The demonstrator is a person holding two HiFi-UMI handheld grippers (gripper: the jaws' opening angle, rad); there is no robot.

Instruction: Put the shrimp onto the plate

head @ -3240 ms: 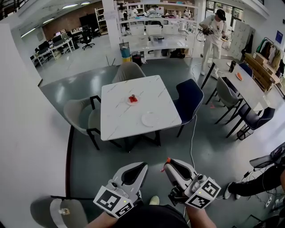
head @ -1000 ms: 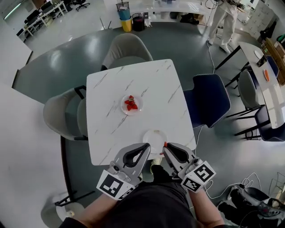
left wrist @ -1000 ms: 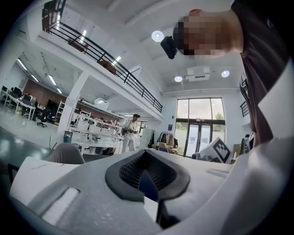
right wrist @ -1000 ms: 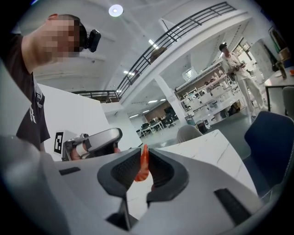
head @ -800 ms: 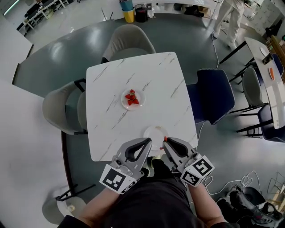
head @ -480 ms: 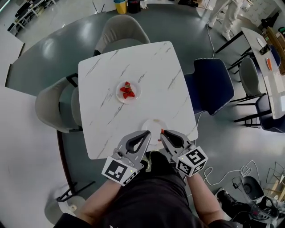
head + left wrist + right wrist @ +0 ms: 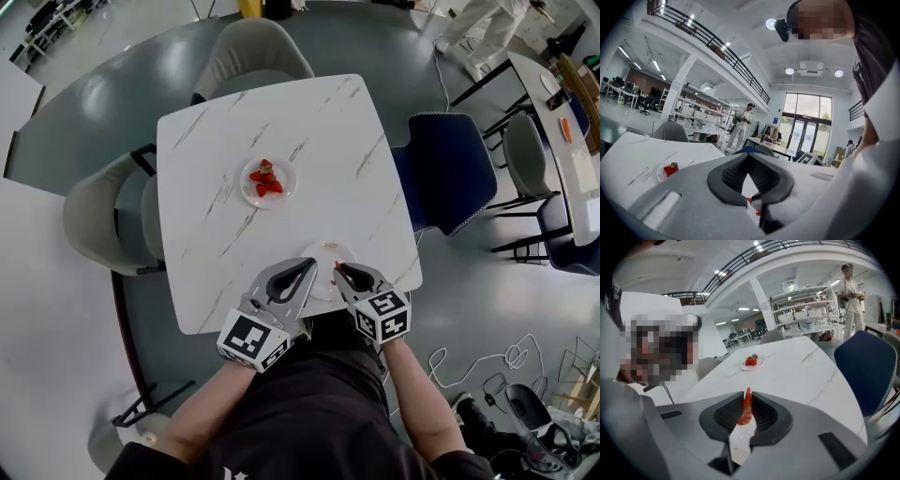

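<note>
Your left gripper (image 7: 306, 265): jaws pressed together, empty, beside white plate (image 7: 325, 250). Your right gripper (image 7: 339, 270): jaws clamped on shrimp (image 7: 746, 409) mid-body, tail up, over plate. Shrimp likely light, soft, slippery; hold thick middle, gently.

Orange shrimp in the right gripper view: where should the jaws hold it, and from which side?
Grip the thick mid-body, jaws closing on its two broad sides, as the right gripper is shut on the orange shrimp now. The thin tail tapers to a point past the jaw tips; a hold there would likely slip.
</note>
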